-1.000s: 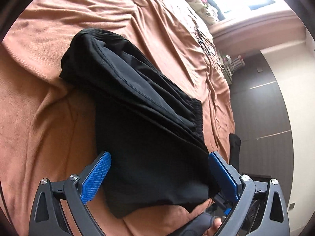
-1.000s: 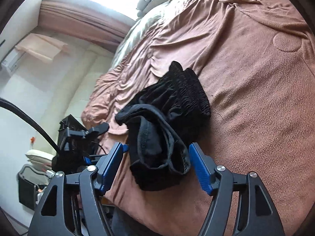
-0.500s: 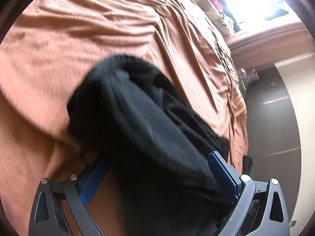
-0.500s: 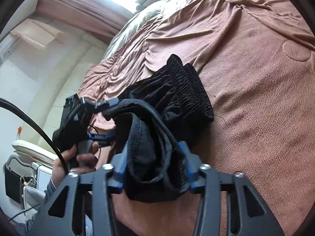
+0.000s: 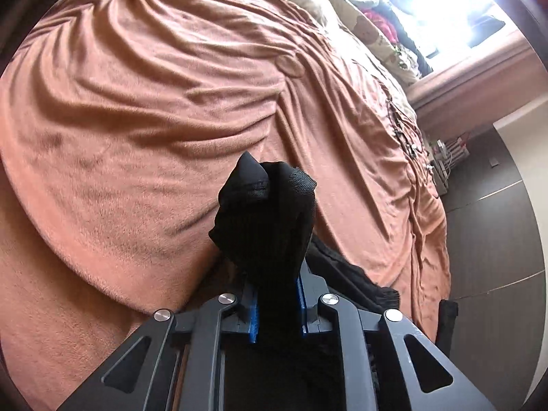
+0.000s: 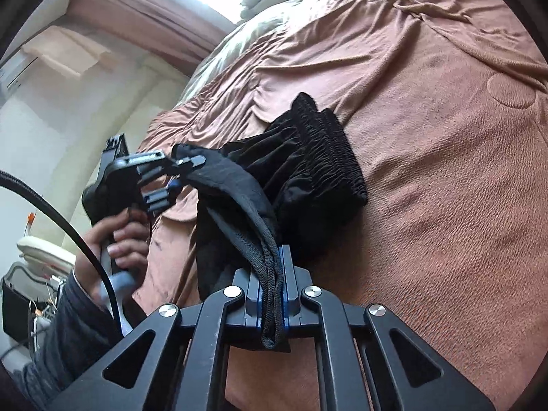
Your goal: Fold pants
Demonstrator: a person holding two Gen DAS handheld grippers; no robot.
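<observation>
The black pants (image 6: 308, 171) lie folded in a bundle near the edge of a bed with a brown blanket (image 6: 445, 188). My right gripper (image 6: 270, 294) is shut on the hem end of the bundle, with a thick seam pinched between the blue pads. My left gripper (image 5: 275, 304) is shut on another part of the black pants (image 5: 267, 219), which bunch up between its blue pads and stick out in front. In the right wrist view the left gripper (image 6: 181, 171) shows at the left, held by a hand, clamped on the fabric's edge. The elastic waistband (image 6: 325, 147) rests on the blanket.
The wrinkled brown blanket (image 5: 154, 120) covers the bed. A patterned pillow (image 5: 370, 24) and bright window lie at the far end. Dark floor (image 5: 496, 239) runs beside the bed on the right. A white seat and clutter (image 6: 37, 257) stand beside the bed.
Both grippers were open around the pants bundle a second ago. They have closed on the fabric and lifted their ends off the blanket.
</observation>
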